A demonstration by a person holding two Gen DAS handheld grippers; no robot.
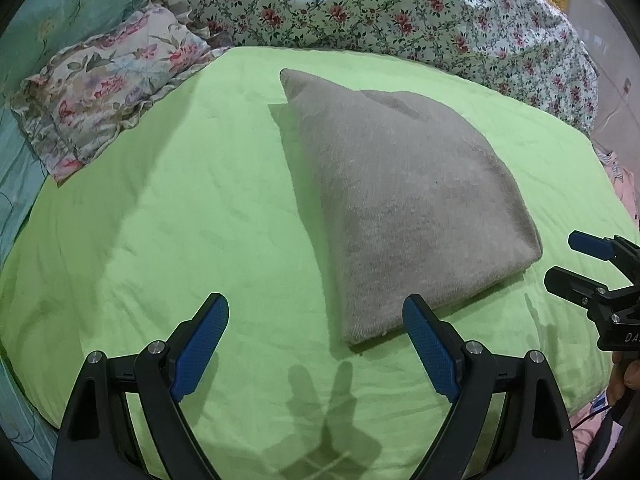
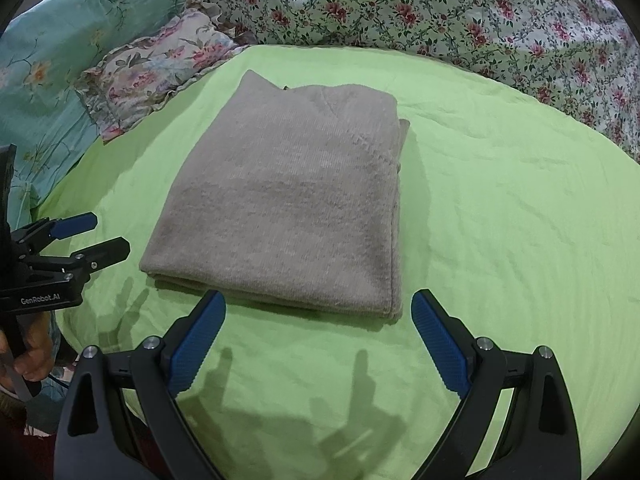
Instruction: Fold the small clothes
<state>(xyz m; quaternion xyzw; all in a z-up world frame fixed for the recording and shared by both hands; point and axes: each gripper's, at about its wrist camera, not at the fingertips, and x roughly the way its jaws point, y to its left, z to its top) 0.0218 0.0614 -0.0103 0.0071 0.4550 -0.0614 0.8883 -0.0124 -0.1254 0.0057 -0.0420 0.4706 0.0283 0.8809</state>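
On the far left of the bed lie a turquoise pillow (image 2: 60,40) with a printed branch pattern and a small ruffled cushion (image 1: 108,88) in faded flowers, both puffy and smooth; they rest at the edge of the green sheet (image 1: 160,220), which is a thin cotton stretched over the mattress with fine creases; next comes the left gripper (image 1: 316,324), its blue ribbed pads spread wide apart and holding nothing, hovering just before the near edge of the garment; in the middle of the sheet lies the grey knitted garment (image 2: 288,200), already folded into a thick rectangle of several layers, with a fuzzy, fine-ribbed surface and rounded soft edges; I judge it light, limp and not slippery, so it will sag if lifted by one corner only, and the layers may slide open; the better hold seems to be the two near corners, or the thick folded edge at the front, with each pad pair pinching all layers together; to the right is the right gripper (image 2: 320,320), also wide open and empty, just before the same near edge; behind and at the right a floral quilt (image 2: 440,8) with red roses lies in loose folds.
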